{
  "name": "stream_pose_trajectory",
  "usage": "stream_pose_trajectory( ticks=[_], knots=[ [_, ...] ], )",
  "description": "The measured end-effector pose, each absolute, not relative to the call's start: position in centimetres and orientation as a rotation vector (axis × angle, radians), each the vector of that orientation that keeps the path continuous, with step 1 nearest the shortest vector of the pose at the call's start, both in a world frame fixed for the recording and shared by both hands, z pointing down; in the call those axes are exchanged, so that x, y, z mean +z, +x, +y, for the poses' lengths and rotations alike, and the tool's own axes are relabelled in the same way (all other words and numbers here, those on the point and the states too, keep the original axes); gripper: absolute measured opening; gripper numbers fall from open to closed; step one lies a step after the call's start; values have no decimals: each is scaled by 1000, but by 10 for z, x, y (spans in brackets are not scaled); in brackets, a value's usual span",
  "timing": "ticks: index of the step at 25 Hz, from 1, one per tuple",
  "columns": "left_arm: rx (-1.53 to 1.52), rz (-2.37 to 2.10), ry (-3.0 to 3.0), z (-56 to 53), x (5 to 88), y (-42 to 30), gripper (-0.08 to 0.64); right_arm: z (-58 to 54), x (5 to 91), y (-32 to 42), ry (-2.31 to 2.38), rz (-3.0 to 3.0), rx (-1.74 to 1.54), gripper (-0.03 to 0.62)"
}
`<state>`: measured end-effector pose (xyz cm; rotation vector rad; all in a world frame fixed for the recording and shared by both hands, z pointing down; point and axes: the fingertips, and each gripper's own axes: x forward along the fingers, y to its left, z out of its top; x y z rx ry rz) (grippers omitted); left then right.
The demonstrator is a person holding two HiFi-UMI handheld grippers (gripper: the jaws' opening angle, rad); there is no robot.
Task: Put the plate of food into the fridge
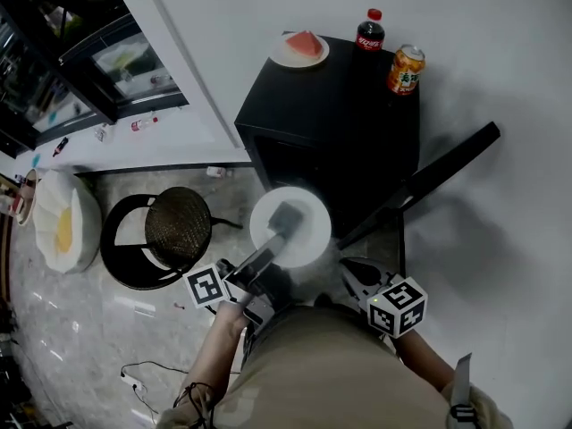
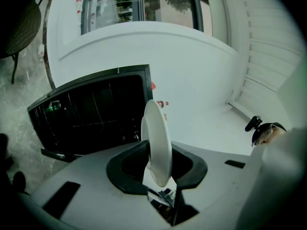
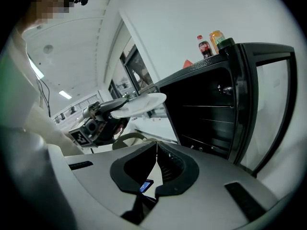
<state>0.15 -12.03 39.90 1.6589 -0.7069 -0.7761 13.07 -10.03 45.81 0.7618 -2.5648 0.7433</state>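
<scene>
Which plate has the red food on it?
The plate on top of the fridge. The held plate in the left hand-held gripper shows none.

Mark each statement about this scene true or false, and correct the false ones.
1. The left gripper grips a white plate. True.
2. The fridge is closed. False: its door stands open.
3. The right gripper holds the cola bottle. False: its jaws are shut on nothing; the cola bottle stands on top of the fridge.
4. A watermelon slice sits on top of the fridge. True.
</scene>
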Motion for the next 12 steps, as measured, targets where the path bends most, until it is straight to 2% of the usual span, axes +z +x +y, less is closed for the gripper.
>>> stream_pose_trajectory(
  ticks=[12],
  knots=[
    [-755, -581, 1622, -156, 415, -14, 83, -110, 452, 93, 839, -2494, 599, 22]
  ],
)
